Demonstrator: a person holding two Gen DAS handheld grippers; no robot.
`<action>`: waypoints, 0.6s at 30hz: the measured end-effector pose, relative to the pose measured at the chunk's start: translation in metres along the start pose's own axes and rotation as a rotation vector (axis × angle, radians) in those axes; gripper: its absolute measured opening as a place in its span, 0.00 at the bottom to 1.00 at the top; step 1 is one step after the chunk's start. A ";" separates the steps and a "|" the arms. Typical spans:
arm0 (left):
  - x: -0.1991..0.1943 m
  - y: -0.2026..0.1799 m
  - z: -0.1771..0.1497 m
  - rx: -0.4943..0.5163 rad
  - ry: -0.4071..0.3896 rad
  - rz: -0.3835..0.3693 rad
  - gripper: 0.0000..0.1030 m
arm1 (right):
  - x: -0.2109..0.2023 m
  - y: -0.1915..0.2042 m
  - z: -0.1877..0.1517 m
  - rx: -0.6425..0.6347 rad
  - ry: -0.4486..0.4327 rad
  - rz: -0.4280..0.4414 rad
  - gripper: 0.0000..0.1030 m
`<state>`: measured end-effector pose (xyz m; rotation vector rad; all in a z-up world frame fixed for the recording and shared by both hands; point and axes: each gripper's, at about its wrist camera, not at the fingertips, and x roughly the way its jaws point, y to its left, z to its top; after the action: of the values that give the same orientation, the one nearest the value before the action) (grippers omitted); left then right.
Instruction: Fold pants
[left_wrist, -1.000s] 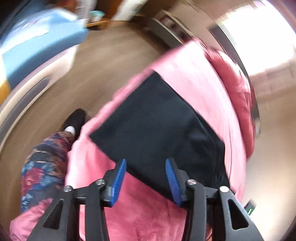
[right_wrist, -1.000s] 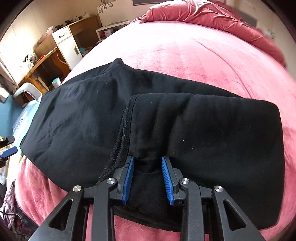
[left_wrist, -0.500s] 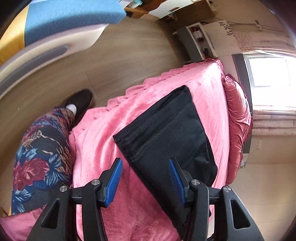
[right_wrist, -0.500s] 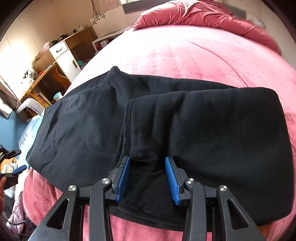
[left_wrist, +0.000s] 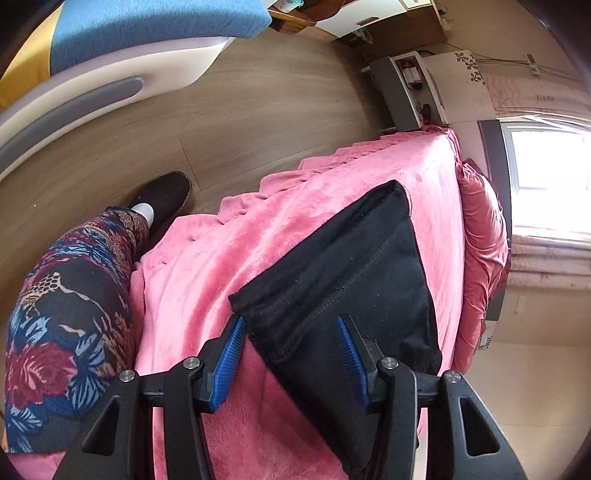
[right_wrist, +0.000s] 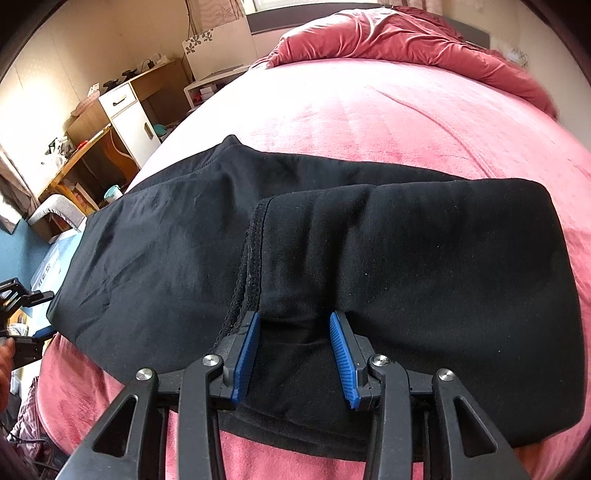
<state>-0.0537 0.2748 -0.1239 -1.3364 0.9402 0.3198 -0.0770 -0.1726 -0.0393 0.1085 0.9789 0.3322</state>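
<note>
Floor: pale brown wood-look planks (left_wrist: 258, 110), running between the bed and a blue-topped, white-sided mattress (left_wrist: 147, 26) at the far side.
Bed: covered by a pink plush blanket (right_wrist: 388, 110), with a crumpled dark rose duvet (right_wrist: 399, 37) heaped at its head.
Window: bright daylight pours through a white-framed window (left_wrist: 546, 162), washing out the glass.
Walls: cream, plain (right_wrist: 92, 40).
Furniture: a brown wooden desk with a white drawer front (right_wrist: 125, 99) against the wall; a grey-and-white bedside shelf unit (left_wrist: 406, 88) beside the bed's head.

pants (right_wrist: 332, 258) lie folded on bed (right_wrist: 369, 110)
</note>
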 end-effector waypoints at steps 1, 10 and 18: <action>0.000 0.000 0.001 0.002 -0.002 0.000 0.49 | 0.000 0.001 0.000 -0.001 0.001 -0.001 0.39; -0.003 -0.007 -0.004 0.071 -0.026 0.057 0.23 | 0.001 0.015 0.001 -0.032 0.009 -0.038 0.39; -0.027 -0.065 -0.030 0.383 -0.109 -0.025 0.14 | 0.003 0.031 0.004 -0.076 0.023 -0.095 0.40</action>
<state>-0.0375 0.2389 -0.0578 -0.9691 0.8427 0.1794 -0.0791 -0.1422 -0.0325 -0.0112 0.9891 0.2835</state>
